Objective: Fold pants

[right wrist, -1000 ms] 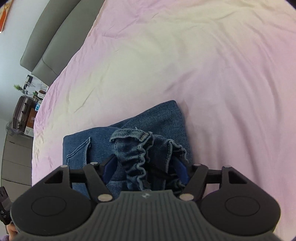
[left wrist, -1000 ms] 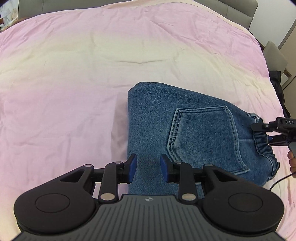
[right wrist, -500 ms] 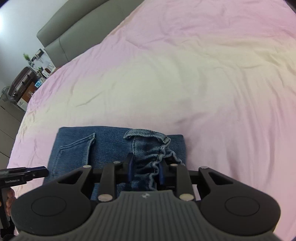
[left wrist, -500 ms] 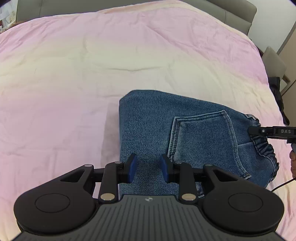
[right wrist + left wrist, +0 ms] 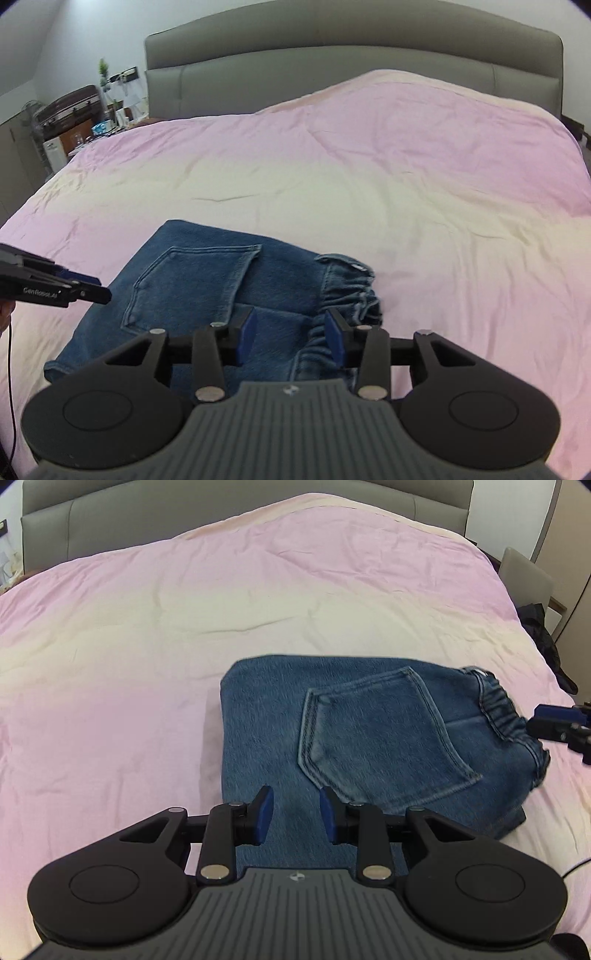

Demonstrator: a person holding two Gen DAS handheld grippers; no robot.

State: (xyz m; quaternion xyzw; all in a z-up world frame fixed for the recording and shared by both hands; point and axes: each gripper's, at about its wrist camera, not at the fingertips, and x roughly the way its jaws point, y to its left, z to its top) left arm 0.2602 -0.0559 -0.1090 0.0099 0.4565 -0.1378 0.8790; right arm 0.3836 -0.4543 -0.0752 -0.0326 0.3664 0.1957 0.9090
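On the pink bedspread (image 5: pixel 147 646), folded pants (image 5: pixel 351 738) apparently point waistband rightward.

both wrist views downward, sharing pants (image 5: pixel 369 738)

A pink duvet (image 5: pixel 406 192) covers the bed below a grey headboard (image 5: pixel 351 66); possibly a suitcase (image 5: pixel 70 107) beside.

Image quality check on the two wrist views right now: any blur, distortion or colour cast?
Left wrist view: the jeans blur at the waistband, and so does the right gripper; the fisheye bows the headboard. Right wrist view: soft all over, waistband smeared, corners vignetted. Both views: the duvet shifts unevenly from pink to cream; no hard glare.
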